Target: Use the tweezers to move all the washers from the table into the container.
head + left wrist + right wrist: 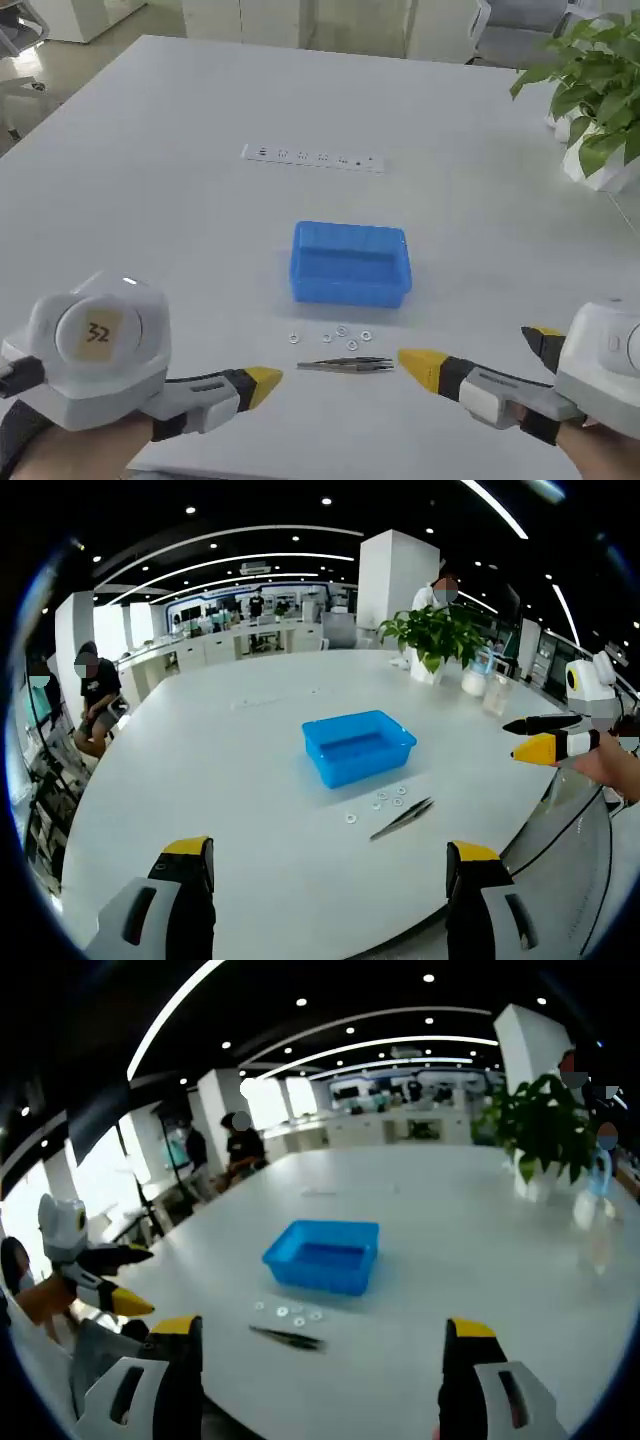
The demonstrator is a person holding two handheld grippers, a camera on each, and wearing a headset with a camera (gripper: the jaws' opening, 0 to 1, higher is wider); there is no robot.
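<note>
A blue container (350, 262) sits in the middle of the white table (150, 230). Just in front of it lie several small washers (342, 337), loosely scattered. The metal tweezers (345, 365) lie flat a little nearer to me than the washers. My left gripper (328, 850) is open and empty, low at the table's front left. My right gripper (478, 350) is open and empty too, at the front right, its near yellow fingertip (415, 362) close to the tweezers' right end. The container (322, 1253), washers (288, 1311) and tweezers (287, 1338) lie ahead between the right jaws.
A white power strip (312, 158) lies beyond the container. A potted plant (590, 90) stands at the table's far right. The table's front edge runs just under both grippers. People stand at benches in the background of the gripper views.
</note>
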